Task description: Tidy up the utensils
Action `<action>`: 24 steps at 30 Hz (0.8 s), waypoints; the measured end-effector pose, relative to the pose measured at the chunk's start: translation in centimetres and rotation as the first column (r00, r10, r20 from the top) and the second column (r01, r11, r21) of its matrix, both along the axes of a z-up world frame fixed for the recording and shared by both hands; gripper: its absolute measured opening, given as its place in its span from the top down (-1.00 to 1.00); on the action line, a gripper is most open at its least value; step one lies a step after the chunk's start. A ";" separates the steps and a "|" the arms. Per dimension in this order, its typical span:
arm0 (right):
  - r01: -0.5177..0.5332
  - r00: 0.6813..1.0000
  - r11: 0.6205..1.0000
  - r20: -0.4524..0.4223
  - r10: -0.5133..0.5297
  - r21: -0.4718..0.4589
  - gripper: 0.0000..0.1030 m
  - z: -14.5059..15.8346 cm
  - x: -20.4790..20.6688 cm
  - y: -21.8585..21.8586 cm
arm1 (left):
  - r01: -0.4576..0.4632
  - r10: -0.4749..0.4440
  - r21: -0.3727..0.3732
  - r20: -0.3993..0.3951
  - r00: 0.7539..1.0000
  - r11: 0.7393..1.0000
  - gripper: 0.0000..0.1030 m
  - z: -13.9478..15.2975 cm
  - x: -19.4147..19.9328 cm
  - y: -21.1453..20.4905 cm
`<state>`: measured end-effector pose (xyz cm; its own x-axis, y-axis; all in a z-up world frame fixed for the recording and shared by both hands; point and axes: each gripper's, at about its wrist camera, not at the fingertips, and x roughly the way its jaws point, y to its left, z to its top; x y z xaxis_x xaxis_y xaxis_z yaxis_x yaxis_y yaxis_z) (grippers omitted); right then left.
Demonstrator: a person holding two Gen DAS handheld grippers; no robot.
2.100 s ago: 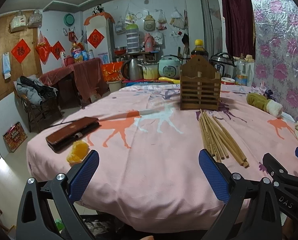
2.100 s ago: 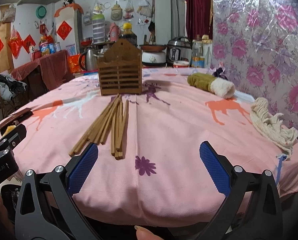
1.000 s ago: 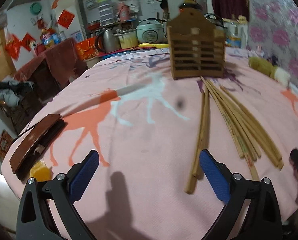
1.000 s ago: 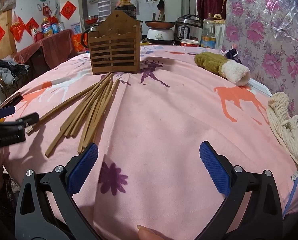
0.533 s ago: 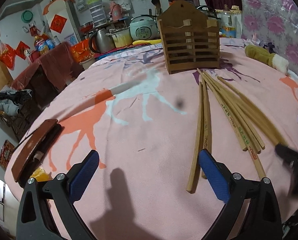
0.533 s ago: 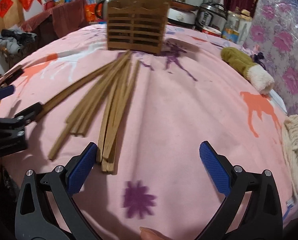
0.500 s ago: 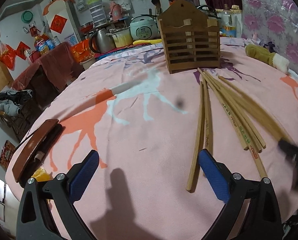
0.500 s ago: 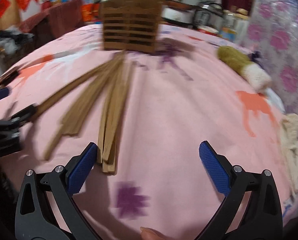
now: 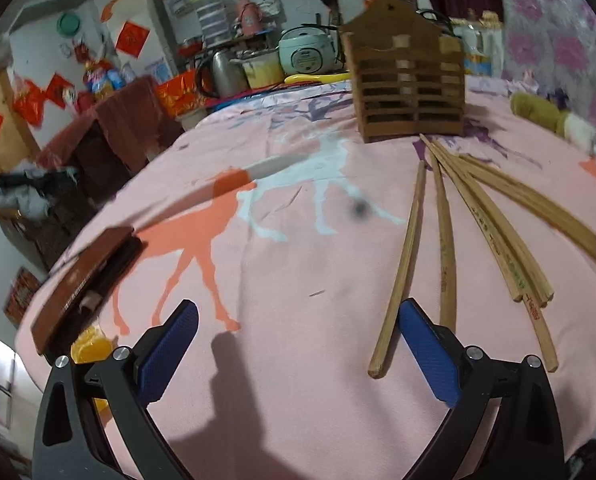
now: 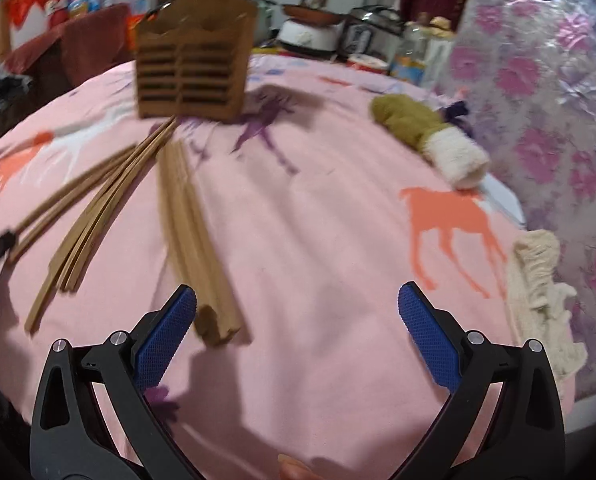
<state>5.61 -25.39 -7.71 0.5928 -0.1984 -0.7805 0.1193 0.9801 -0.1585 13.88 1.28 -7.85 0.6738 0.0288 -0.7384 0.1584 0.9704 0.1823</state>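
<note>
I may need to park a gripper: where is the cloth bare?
Bare cloth lies between the wallet and the chopsticks, and between the chopsticks and the mitt. It is crowded where the sticks fan out from the holder. Both the left gripper and right gripper are open.

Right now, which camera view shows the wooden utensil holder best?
The left wrist view: the wooden utensil holder stands sharp there, its slats distinct, behind the chopsticks. The right wrist view shows it too, but motion blur smears it.
</note>
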 end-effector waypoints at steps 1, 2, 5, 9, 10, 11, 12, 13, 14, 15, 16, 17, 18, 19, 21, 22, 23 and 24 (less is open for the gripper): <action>-0.029 1.000 0.999 -0.010 0.030 0.027 -0.88 -0.4 -0.1 0.2 | -0.017 0.017 0.007 0.011 1.000 1.000 -0.91 0.2 0.0 0.5; -0.049 0.999 0.997 -0.022 0.050 0.052 -0.88 -0.9 -0.2 0.3 | -0.024 0.024 0.016 0.018 1.000 1.000 -0.91 0.2 0.0 0.7; -0.045 0.999 0.989 -0.006 0.046 0.139 -0.88 -1.1 -0.6 -0.9 | -0.035 0.035 0.011 0.007 0.999 0.999 -0.92 -0.3 -0.2 1.8; -0.035 0.999 0.945 -0.003 0.038 0.326 -0.89 -1.3 -0.9 -3.9 | -0.062 0.058 -0.128 -0.035 0.998 0.990 -0.93 -0.8 0.1 3.7; -0.052 0.999 0.935 0.005 0.054 0.351 -0.88 -1.3 -1.0 -4.3 | -0.057 0.051 -0.129 -0.049 0.998 0.990 -0.93 -0.7 0.3 3.8; -0.081 0.996 0.936 -0.002 0.087 0.343 -0.89 -1.3 -1.1 -4.1 | -0.044 0.037 -0.128 -0.059 0.998 0.991 -0.93 -0.6 0.4 3.9; -0.109 0.993 0.942 -0.015 0.119 0.317 -0.89 -1.3 -1.1 -3.7 | -0.039 0.032 -0.129 -0.061 0.998 0.991 -0.92 -0.6 0.4 3.9; -0.128 0.990 0.948 -0.024 0.141 0.293 -0.89 -1.3 -1.1 -3.3 | -0.030 0.022 -0.135 -0.064 0.998 0.990 -0.92 -0.6 0.3 3.9; -0.141 0.987 0.952 -0.035 0.156 0.270 -0.89 -1.4 -1.2 -3.0 | -0.024 0.015 -0.140 -0.067 0.998 0.990 -0.90 -0.5 0.2 3.9; -0.151 0.984 0.958 -0.050 0.168 0.244 -0.89 -1.3 -1.1 -2.5 | -0.007 -0.004 -0.155 -0.075 0.997 0.988 -0.90 -0.4 0.2 3.8; -0.157 0.983 0.959 -0.059 0.175 0.236 -0.88 -1.3 -0.9 -2.5 | 0.005 -0.018 -0.176 -0.072 0.997 0.984 -0.90 -0.2 0.3 3.8; -0.165 0.982 0.952 -0.049 0.183 0.258 -0.88 -1.0 -0.7 -2.7 | 0.015 -0.028 -0.195 -0.067 0.997 0.981 -0.90 0.0 0.3 3.8; -0.172 0.982 0.942 -0.025 0.187 0.289 -0.88 -0.7 -0.5 -3.2 | 0.021 -0.036 -0.209 -0.065 0.997 0.978 -0.90 0.2 0.4 3.6; -0.178 0.983 0.920 0.024 0.181 0.348 -0.88 0.0 -0.4 -3.8 | 0.038 -0.054 -0.224 -0.065 0.996 0.974 -0.90 0.5 0.5 3.3; -0.169 0.985 0.909 0.095 0.143 0.382 -0.88 1.2 -0.4 -4.7 | 0.071 -0.085 -0.219 -0.054 0.995 0.973 -0.90 0.7 0.7 2.6; -0.157 0.985 0.917 0.124 0.119 0.366 -0.88 1.7 -0.4 -4.8 | 0.082 -0.092 -0.190 -0.045 0.995 0.978 -0.89 0.7 0.7 2.0; -0.156 0.983 0.927 0.145 0.112 0.341 -0.88 2.0 -0.4 -4.7 | 0.095 -0.104 -0.167 -0.041 0.994 0.981 -0.83 0.6 0.6 1.6; -0.163 0.981 0.934 0.152 0.120 0.319 -0.87 2.0 -0.2 -4.4 | 0.111 -0.118 -0.148 -0.043 0.992 0.983 -0.70 0.4 0.6 1.2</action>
<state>5.37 -29.80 -5.70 0.6951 0.1493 -0.7033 -0.0265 0.9828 0.1826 14.48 2.46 -7.44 0.6274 -0.1562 -0.7628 0.2753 0.9609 0.0296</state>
